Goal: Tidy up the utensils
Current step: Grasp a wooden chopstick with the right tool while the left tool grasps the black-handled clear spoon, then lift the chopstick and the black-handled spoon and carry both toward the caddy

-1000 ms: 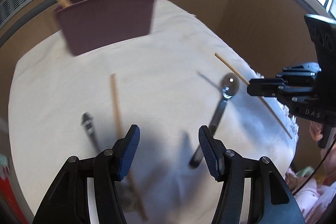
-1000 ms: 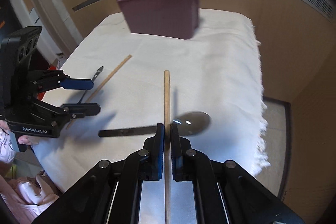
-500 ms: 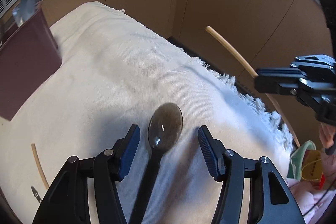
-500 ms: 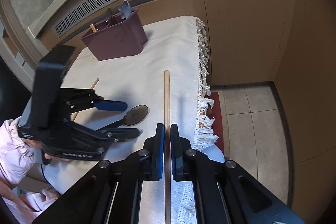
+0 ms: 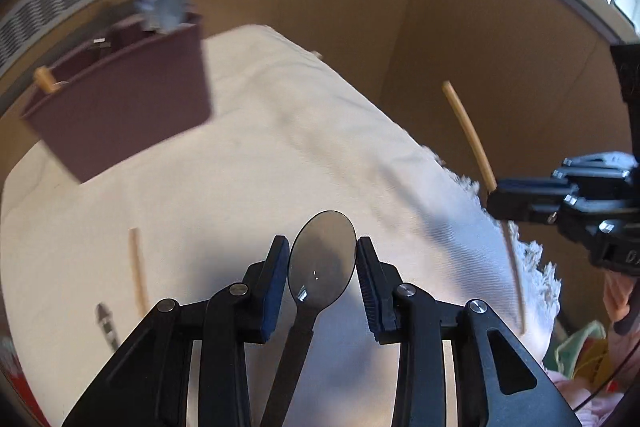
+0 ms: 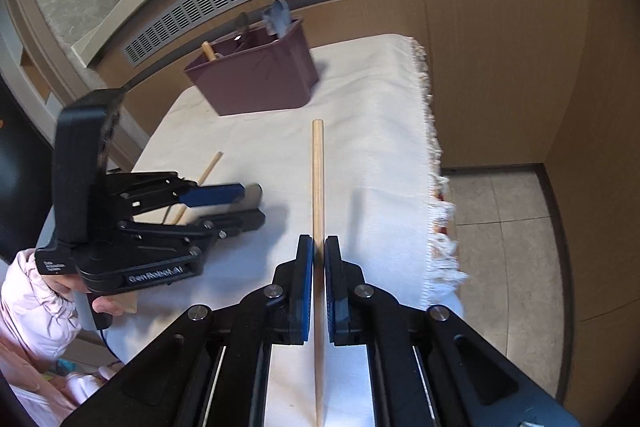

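Note:
A dark metal spoon [image 5: 322,259] sits with its bowl between the blue pads of my left gripper [image 5: 322,245], whose jaws are closing and touch the bowl's edges. The handle runs back under the gripper. In the right wrist view the same gripper [image 6: 250,205] hangs low over the cloth at the left. My right gripper [image 6: 318,243] is shut on a wooden chopstick [image 6: 318,167] that points forward above the table's right edge. A maroon utensil holder [image 6: 256,83] stands at the far end with a spoon and a chopstick in it.
A white fringed cloth [image 5: 280,155] covers the table. A second chopstick [image 5: 138,275] and a small dark utensil [image 5: 106,323] lie at its left. The cloth's fringed edge [image 6: 436,187] drops to a tiled floor. A pink sleeve [image 6: 32,307] holds the left gripper.
My left gripper swung from the left chopstick over to the spoon and narrowed its jaws onto the bowl. The right gripper carried its chopstick up and toward the table's right edge.

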The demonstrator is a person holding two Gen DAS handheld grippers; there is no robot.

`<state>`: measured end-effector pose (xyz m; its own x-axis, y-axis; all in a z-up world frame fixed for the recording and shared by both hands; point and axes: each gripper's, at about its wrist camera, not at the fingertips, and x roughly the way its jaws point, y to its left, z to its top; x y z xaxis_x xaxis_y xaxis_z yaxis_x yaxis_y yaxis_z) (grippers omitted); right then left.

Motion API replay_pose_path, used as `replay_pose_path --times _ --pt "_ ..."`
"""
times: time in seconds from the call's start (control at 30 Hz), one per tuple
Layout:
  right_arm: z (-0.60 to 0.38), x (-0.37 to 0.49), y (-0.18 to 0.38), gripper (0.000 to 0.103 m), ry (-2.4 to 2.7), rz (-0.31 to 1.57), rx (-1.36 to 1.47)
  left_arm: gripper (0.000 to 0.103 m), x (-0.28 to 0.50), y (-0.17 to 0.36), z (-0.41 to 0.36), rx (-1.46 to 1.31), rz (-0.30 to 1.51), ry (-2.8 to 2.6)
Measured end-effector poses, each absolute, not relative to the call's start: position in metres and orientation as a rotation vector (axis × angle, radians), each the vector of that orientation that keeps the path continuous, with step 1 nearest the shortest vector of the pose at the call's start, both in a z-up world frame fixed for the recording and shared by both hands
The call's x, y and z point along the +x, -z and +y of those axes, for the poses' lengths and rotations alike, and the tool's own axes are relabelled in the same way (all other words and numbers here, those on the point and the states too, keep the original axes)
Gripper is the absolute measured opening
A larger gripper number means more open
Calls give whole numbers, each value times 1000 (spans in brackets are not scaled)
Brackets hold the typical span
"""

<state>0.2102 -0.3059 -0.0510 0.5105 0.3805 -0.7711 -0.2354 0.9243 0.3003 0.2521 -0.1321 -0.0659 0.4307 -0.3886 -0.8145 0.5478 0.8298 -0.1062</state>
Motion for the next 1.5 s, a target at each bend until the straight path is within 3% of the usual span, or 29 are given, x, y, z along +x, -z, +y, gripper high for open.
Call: replay_pose_path --times 0.37,0.67,1.1,1.5 --pt "-229 236 71 5 -509 1051 161 35 230 35 -19 -121 835 410" --pt "-209 241 75 5 -491 1054 150 34 222 32 4 -193 795 366" --pt "-208 205 20 5 -472 853 51 34 195 -19 4 -169 668 391" --pt "-206 221 -40 5 -468 705 17 34 214 -75 6 -171 558 426"
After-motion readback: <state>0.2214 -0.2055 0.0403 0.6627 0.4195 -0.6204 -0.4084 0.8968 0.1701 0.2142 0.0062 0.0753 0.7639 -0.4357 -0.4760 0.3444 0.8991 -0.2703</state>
